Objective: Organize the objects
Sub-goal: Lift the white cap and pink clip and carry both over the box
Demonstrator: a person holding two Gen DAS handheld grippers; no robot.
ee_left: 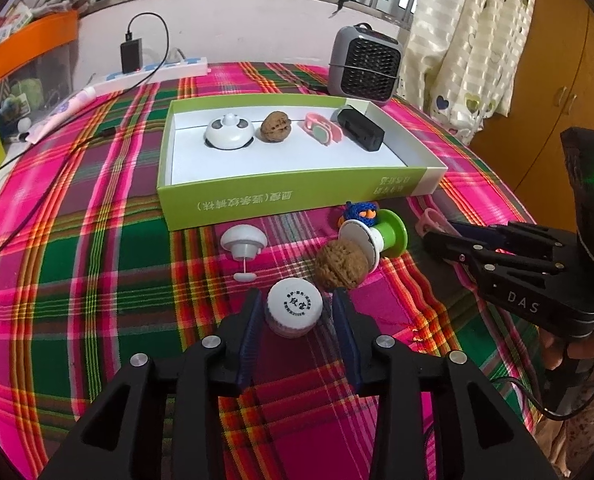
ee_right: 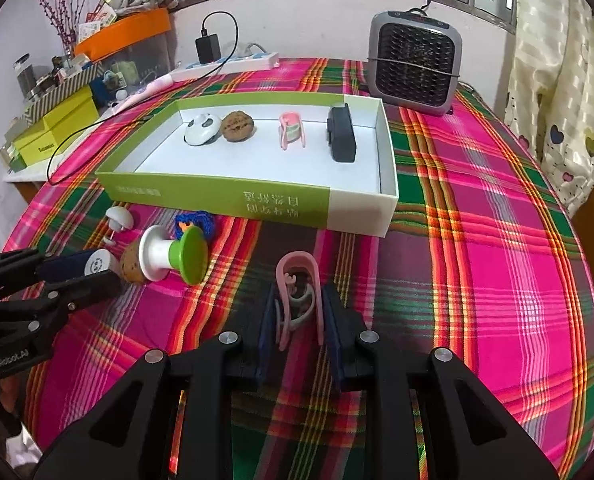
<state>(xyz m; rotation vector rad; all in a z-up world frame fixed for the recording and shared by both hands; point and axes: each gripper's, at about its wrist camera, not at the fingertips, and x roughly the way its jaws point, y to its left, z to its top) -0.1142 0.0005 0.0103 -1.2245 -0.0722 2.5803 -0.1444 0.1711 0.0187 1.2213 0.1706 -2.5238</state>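
A green and white box (ee_left: pixel 281 200) (ee_right: pixel 217 196) holds a white panda toy (ee_left: pixel 229 131), a walnut (ee_left: pixel 276 127), a pink clip (ee_left: pixel 321 129) and a black block (ee_left: pixel 361 129). My left gripper (ee_left: pixel 297 308) is open around a white bottle cap (ee_left: pixel 295 309) lying on the cloth; its left pad touches the cap, the right pad stands apart. My right gripper (ee_right: pixel 299 308) has its pads against a pink clip (ee_right: pixel 299 292) on the cloth. A second walnut (ee_left: pixel 341 264), a green and white spool (ee_left: pixel 377 234), a blue knitted toy (ee_left: pixel 359 212) and a white mushroom knob (ee_left: pixel 243 242) lie in front of the box.
A grey fan heater (ee_left: pixel 365 65) (ee_right: pixel 415 62) stands at the back right of the plaid-covered table. A power strip with a black charger (ee_left: pixel 131 56) and cables lie at the back left. Yellow-green boxes (ee_right: pixel 53 132) sit off the table's left edge.
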